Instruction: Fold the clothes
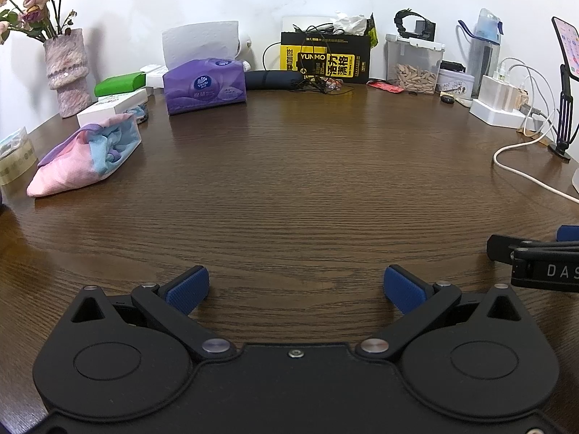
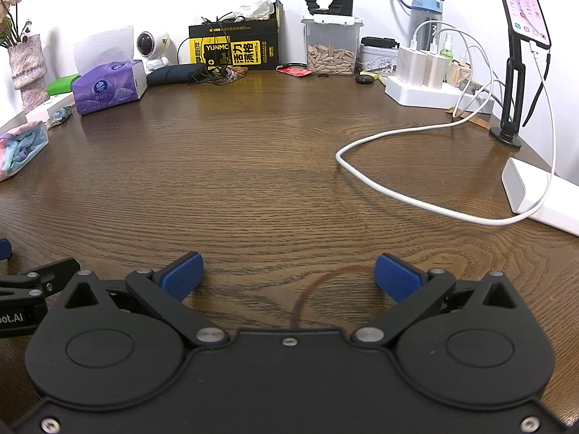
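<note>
Left wrist view shows one folded pink-and-blue garment (image 1: 87, 155) lying on the desk (image 1: 289, 181) far ahead and to the left of the left tongs (image 1: 295, 289), well apart from them. Those tongs are spread wide, both blue pads (image 1: 188, 289) hovering over bare wood, holding nothing. One purple tissue box (image 1: 204, 85) stands beyond the garment, one yellow-and-black carton (image 1: 325, 58) straight ahead by the wall. Right wrist view shows the right tongs (image 2: 289, 276) equally wide apart and empty over the desk, with one white cable (image 2: 398, 188) looping ahead to their right and one phone on a stand (image 2: 521, 7) beyond it.
</note>
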`<state>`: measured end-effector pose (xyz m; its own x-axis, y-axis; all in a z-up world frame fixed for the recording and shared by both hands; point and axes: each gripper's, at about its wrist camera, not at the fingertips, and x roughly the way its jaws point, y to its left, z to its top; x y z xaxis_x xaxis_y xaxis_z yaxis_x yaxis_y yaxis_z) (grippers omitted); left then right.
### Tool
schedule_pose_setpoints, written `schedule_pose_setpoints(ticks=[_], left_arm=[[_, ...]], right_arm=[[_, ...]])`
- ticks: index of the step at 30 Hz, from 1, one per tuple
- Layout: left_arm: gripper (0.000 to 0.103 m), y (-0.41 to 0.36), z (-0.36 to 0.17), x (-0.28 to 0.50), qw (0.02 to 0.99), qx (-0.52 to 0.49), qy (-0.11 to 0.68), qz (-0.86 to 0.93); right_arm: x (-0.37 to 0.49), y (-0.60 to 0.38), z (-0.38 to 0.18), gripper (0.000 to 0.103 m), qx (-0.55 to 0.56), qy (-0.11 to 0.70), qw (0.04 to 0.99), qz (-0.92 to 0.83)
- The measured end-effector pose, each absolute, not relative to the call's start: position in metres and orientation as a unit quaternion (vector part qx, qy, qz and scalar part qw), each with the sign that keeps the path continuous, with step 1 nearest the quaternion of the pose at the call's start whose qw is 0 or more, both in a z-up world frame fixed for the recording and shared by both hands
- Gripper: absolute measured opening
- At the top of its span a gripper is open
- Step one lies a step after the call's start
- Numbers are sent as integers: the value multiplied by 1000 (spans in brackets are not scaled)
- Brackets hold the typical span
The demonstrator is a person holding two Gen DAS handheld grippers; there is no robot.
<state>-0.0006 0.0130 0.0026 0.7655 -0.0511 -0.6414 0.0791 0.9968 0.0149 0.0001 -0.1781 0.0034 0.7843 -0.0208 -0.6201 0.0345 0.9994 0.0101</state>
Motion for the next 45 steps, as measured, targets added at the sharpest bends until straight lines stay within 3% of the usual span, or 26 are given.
schedule_pose_setpoints(ticks=[45], left_arm=[[103, 16, 3, 2, 939, 21, 340, -49]], right_arm=[[0, -177, 3, 103, 11, 329, 944, -15]])
